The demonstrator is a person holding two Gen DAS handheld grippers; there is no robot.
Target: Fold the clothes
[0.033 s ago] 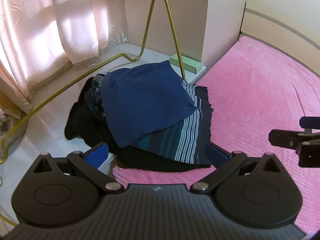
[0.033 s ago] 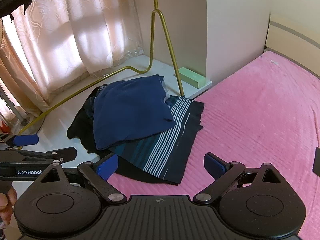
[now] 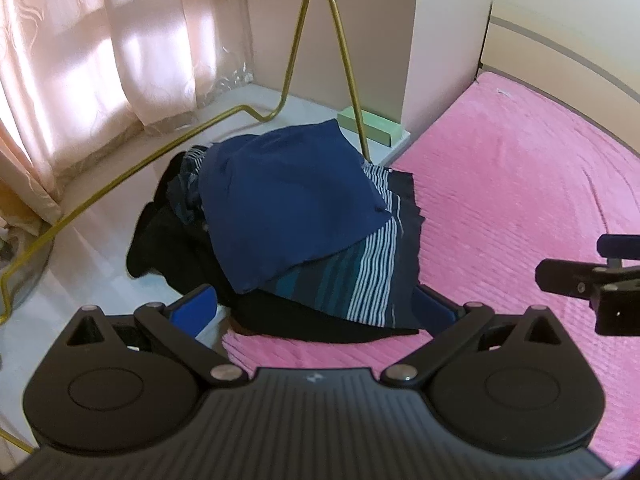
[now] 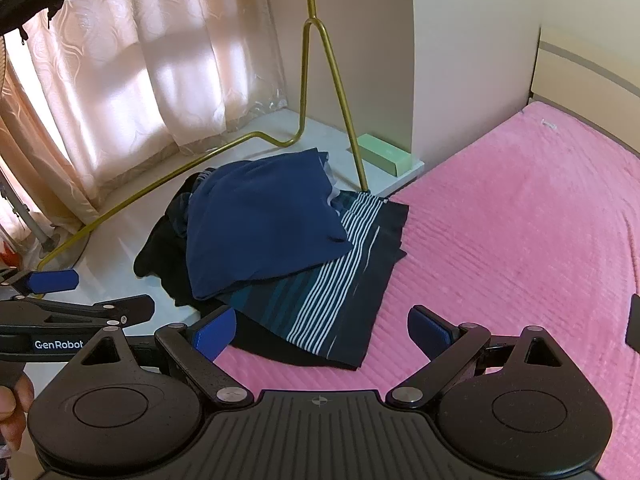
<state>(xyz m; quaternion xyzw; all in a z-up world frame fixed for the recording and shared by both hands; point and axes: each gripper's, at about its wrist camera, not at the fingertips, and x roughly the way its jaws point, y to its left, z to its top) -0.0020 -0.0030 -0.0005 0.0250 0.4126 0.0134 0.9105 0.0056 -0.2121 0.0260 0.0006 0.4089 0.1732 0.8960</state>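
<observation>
Left wrist view: the left gripper (image 3: pixel 316 312) is being held spread, empty, just short of the clothes pile (image 3: pixel 304 224), which is lying at the pink bed (image 3: pixel 520 200) corner and spilling off its edge. The right gripper (image 4: pixel 320 330) is likewise being held spread, nothing pinched, near the pile's striped garment (image 4: pixel 332 296).

Bedroom corner. Peach curtains (image 3: pixel 100 68) at left, daylight coming through them. Pale glossy floor (image 3: pixel 80 248). Beige wall (image 4: pixel 472 60) juts out as a corner. Bed with pink quilted cover (image 3: pixel 520 184), cream headboard (image 3: pixel 560 52). Brass-coloured rack frame (image 3: pixel 320 40) stands on the floor, green box (image 4: pixel 384 158) beside it.
</observation>
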